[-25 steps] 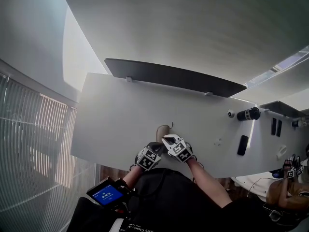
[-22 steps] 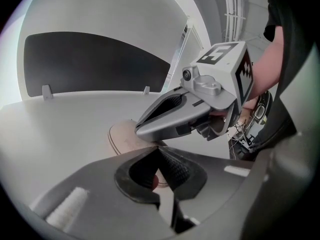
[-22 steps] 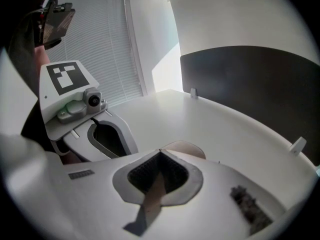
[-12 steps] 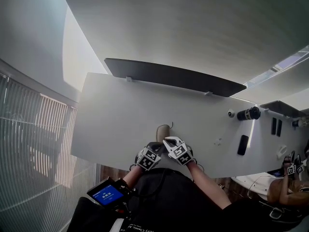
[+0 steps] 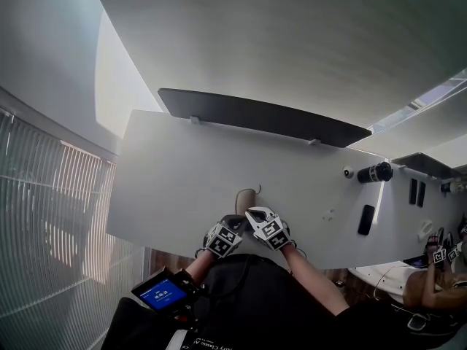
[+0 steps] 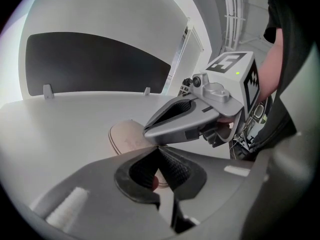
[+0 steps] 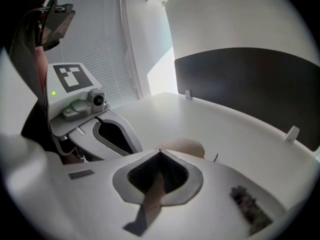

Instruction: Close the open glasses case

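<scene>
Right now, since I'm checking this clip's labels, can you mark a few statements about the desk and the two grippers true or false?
1. The glasses case lies on the white desk. True.
2. The left gripper has its jaws wide apart. False: their tips meet.
3. The right gripper is off at the desk's right end. False: it is beside the left gripper, at the case's near end.
4. A dark panel stands along the desk's far edge. True.
5. A flat black object lies on the desk, right of the case. True.
</scene>
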Motion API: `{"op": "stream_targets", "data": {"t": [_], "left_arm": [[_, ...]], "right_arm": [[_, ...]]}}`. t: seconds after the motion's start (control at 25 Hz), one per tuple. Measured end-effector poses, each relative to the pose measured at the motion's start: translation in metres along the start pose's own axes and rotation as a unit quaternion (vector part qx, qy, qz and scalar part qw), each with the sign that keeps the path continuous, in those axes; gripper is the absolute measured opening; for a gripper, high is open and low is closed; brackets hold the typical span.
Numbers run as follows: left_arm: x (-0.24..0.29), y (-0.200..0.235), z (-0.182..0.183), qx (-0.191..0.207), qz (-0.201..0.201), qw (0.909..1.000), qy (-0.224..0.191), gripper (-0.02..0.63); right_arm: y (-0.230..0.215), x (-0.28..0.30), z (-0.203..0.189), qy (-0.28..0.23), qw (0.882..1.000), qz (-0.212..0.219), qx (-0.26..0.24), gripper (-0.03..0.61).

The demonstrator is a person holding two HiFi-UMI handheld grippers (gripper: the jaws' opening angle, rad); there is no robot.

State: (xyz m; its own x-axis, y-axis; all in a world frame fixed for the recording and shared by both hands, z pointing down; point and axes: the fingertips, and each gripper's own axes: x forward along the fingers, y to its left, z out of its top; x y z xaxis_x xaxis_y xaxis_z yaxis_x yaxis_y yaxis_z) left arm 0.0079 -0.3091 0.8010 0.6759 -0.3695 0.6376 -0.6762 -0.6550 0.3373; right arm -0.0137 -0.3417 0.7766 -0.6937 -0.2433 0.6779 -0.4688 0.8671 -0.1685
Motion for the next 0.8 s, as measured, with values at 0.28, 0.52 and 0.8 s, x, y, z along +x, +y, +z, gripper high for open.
{"op": "stream_targets", "data": {"t": [0.28, 0.52, 0.8], "left_arm": [[0.0003, 0.0008, 0.0028, 0.002, -0.001, 1.0, -0.009, 0.008], [-0.0013, 0.0022, 0.0007, -0.003, 0.0, 1.0, -0.002, 0.008], [-0.0024, 0.0006, 0.0025, 0.006, 0.004, 1.0, 0.002, 0.008]], "right_arm": [[0.0001, -0.0005, -0.0006, -0.003, 1.0, 0.001, 0.006, -0.002], [-0.0003, 0.0012, -0.0001, -0.001, 1.0, -0.003, 0.006, -0.002], [0.0003, -0.0001, 0.0011, 0.007, 1.0, 0.0, 0.01, -0.002]]}}
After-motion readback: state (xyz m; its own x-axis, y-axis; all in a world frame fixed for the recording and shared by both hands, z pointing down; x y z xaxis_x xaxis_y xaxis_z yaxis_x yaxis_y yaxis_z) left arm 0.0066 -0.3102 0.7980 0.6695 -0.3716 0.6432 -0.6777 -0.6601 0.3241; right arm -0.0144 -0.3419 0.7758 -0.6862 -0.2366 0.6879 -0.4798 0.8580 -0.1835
